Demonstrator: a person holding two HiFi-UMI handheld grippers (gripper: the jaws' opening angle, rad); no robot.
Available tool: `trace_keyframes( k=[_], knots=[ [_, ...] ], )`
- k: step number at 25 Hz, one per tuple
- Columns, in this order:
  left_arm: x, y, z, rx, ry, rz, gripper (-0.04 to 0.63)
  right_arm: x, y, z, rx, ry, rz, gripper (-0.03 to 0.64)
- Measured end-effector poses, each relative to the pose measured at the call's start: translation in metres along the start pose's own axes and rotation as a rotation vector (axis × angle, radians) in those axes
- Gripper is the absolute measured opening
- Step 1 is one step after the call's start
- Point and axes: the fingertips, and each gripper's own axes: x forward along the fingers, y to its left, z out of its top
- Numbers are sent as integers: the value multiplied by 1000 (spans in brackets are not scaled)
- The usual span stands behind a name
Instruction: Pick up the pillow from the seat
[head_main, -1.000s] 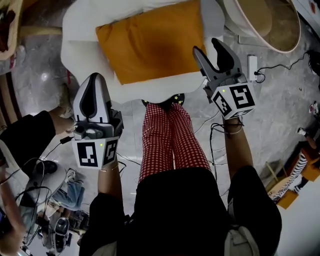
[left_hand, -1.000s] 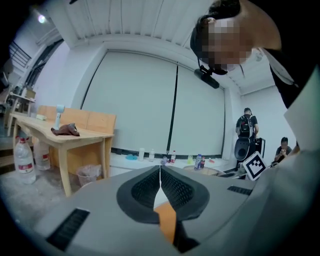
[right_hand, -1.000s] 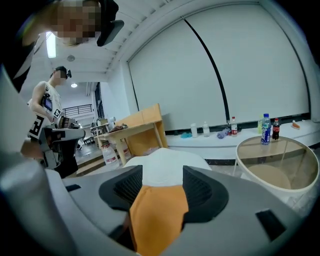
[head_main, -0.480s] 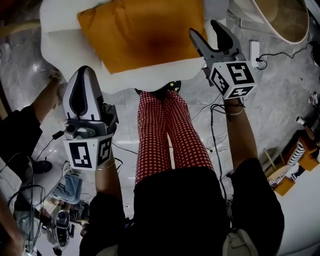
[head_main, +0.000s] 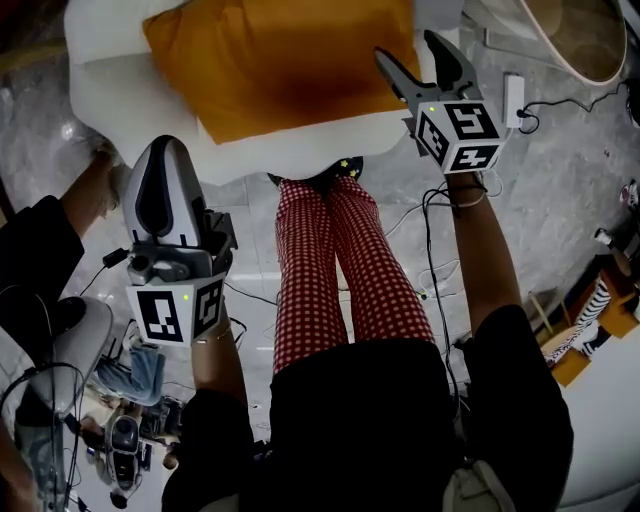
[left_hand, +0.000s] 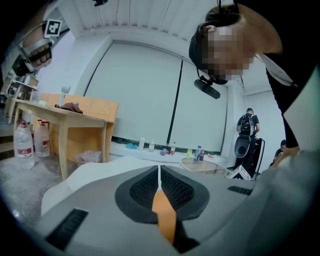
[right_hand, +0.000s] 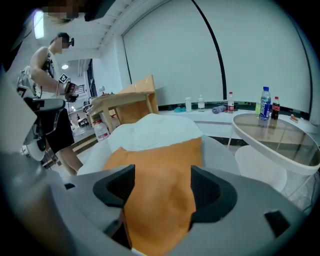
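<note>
A: State of the left gripper (head_main: 165, 150)?
B: We read it fully closed, pads flat together, nothing pinched. In its own view an orange sliver shows in the slot behind the pads. We can't tell what that is.
A: And the right gripper (head_main: 410, 50)?
B: Wide apart; the jaws have just been opening. Nothing gripped. In its view the orange pillow (head_main: 280, 60) fills the gap between the pads, but they aren't pressing on it.
A: Where's the pillow?
B: Lying flat on the white seat (head_main: 110, 90). In the head view the right jaws sit over its right edge, one tip over the orange and the other over the white upholstery beside it. The left tip is at the seat's front-left corner, clear of the pillow.
A: What's around that?
B: Our legs (head_main: 330, 270) in red check trousers stand at the seat's front edge, between the two grippers. There are cables (head_main: 430, 250) on the grey floor (head_main: 560, 180) and a power strip (head_main: 517, 97) right of the seat. The right gripper view shows a round glass table (right_hand: 280, 140) beside the seat, with bottles (right_hand: 265, 102) at its far side. The left gripper view shows a wooden table (left_hand: 75, 107) and large water bottles (left_hand: 24, 145) on the floor next to it.
</note>
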Motion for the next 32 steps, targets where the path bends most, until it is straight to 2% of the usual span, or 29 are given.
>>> trace_keyframes(
  k=[7, 18, 22, 27, 32],
  knots=[
    [-4, 4, -11, 6, 17, 15, 11, 21, -22, -26, 27, 47, -32, 341],
    [-7, 22, -25, -32, 34, 51, 11, 58, -52, -74, 121, 178, -78, 345],
    [-7, 28, -29, -40, 36, 58, 11, 66, -54, -82, 169, 182, -74, 344],
    [-6, 35, -35, -50, 46, 69, 11, 69, -54, -83, 162, 179, -81, 341],
    [-6, 41, -42, -46, 49, 80, 11, 69, -48, -85, 128, 178, -91, 276]
  ],
)
